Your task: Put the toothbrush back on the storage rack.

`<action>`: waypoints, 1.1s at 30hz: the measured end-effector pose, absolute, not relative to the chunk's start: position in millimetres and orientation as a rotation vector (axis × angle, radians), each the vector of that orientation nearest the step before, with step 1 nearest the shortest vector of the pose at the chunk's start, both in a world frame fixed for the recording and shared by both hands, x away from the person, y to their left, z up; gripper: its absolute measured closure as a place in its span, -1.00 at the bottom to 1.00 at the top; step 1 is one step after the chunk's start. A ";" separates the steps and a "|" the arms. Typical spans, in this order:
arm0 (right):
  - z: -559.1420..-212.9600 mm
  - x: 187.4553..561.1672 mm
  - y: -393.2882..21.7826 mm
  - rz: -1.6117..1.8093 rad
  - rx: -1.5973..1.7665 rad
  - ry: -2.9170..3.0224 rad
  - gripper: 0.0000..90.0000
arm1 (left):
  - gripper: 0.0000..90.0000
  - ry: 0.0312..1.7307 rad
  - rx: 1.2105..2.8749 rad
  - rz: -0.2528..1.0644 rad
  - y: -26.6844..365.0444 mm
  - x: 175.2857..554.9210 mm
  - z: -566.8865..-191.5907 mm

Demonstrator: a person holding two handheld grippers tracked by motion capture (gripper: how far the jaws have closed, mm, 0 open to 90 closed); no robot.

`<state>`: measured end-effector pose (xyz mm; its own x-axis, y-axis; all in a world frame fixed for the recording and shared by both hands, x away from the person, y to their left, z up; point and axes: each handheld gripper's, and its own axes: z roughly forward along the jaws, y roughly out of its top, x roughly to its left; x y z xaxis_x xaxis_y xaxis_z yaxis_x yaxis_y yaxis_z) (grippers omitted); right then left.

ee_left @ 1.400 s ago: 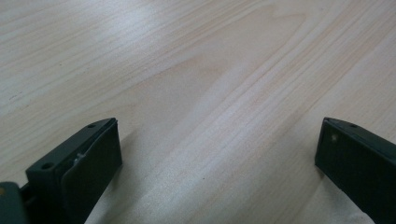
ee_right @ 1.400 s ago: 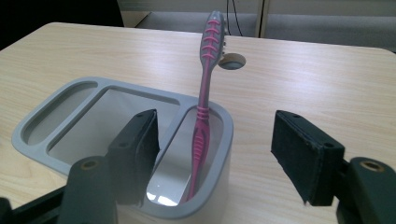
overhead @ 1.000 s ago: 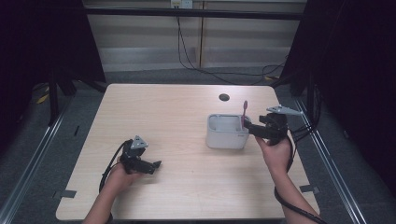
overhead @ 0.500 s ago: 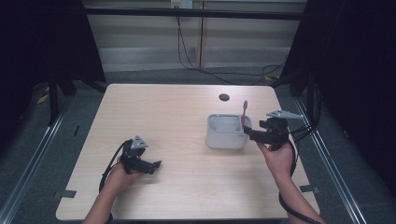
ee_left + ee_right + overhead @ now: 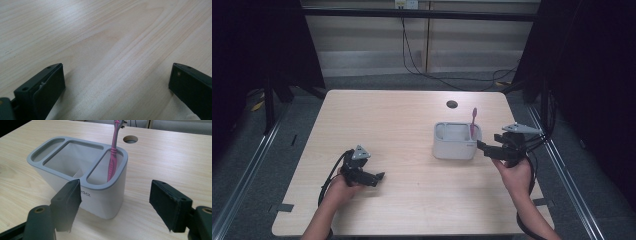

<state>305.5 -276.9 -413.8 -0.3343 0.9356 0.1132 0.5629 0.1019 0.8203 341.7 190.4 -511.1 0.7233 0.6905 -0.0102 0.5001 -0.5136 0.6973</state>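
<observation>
Table (image 5: 402,125) of pale wood takes up the middle of the room, and on it stands the white holder (image 5: 454,141) with a grey rim, our landmark from here on. Right gripper (image 5: 486,148) sits just beside the holder on its right, level with its rim, jaws spread wide and just been opening further, nothing between them, pads clear of the wall. In the right gripper view the holder (image 5: 82,177) shows three compartments, and the pink toothbrush (image 5: 113,152) stands tilted in the one nearest that gripper, head up above the rim. Left gripper (image 5: 379,176) rests well apart from the holder, down to its left, jaws wide over bare wood. Beyond the holder, a small round hole (image 5: 452,104) in the tabletop.
</observation>
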 end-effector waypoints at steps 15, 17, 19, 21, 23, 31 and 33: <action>-428.0 296.0 -278.5 1.143 1.436 1.984 -0.47 | -1.00 0.897 2.224 0.351 190.4 341.7 -511.2; -431.6 294.5 -278.5 1.134 1.434 1.993 -0.46 | -1.00 0.896 2.225 0.352 190.5 341.7 -511.2; -435.0 293.1 -279.0 1.131 1.439 1.996 -0.47 | -1.00 0.896 2.227 0.351 190.5 341.8 -511.1; -438.4 291.9 -279.6 1.132 1.440 1.999 -0.46 | -1.00 0.898 2.222 0.351 190.3 341.7 -511.2; -441.8 290.8 -279.4 1.122 1.434 2.012 -0.46 | -1.00 0.897 2.224 0.351 190.4 341.7 -511.2; -452.0 286.9 -279.1 1.106 1.420 2.043 -0.47 | -1.00 0.895 2.227 0.351 190.5 341.8 -511.1; -454.8 286.5 -279.5 1.101 1.422 2.051 -0.47 | -1.00 0.895 2.227 0.349 190.5 341.7 -511.1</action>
<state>286.5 -279.5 -454.8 -0.3951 0.9132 0.1003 0.5884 0.1677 0.7910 341.7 190.5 -511.1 0.7248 0.6889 -0.0101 0.4999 -0.5158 0.6958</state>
